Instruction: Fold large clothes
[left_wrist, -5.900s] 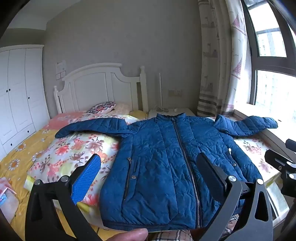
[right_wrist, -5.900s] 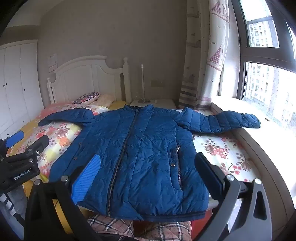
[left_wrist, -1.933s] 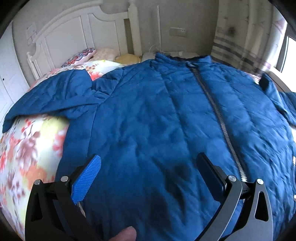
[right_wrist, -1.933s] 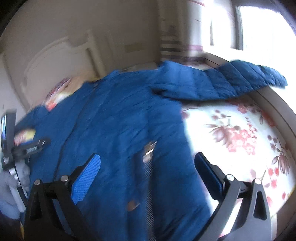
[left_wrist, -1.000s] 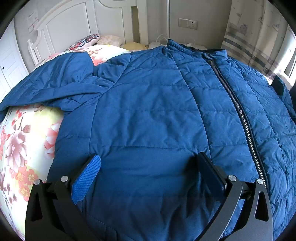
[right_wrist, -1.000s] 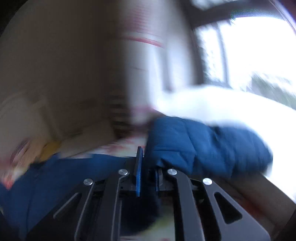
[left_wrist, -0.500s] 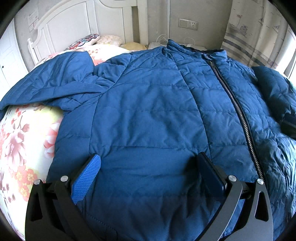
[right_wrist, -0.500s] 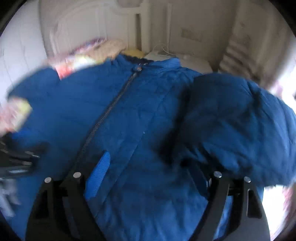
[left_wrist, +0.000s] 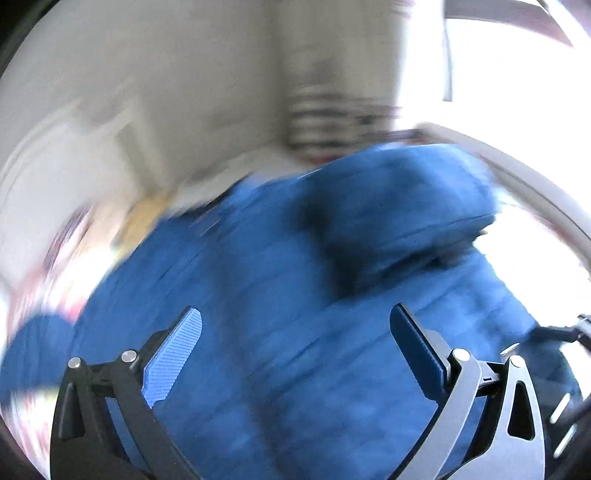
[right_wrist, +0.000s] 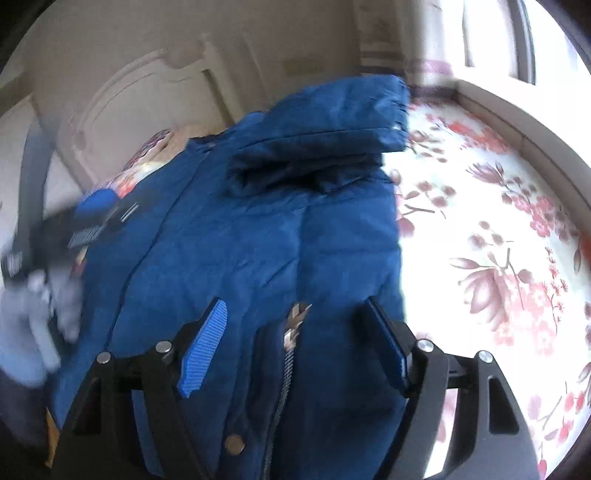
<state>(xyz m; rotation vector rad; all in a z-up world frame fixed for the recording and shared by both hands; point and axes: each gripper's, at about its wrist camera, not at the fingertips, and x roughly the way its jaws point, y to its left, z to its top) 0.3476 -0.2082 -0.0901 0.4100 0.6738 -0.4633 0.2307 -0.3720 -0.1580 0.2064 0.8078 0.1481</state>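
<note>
A blue quilted jacket lies front up on the bed, and it fills the lower half of the blurred left wrist view. One sleeve lies folded back over the chest, also seen as a dark fold. My right gripper hangs over the side pocket's zip pull. Its jaws are closing, with jacket cloth below them but nothing pressed by the pads. My left gripper stands open over the jacket body, holding nothing. It also shows blurred at the left.
Floral bedding lies bare to the right of the jacket, up to a window sill. A white headboard and pillows stand beyond the collar. A person's grey sleeve is at the left edge.
The right gripper has let go of the sleeve, which now rests folded over the chest, and has dropped towards the pocket. The left gripper has swung right and rolled, still open.
</note>
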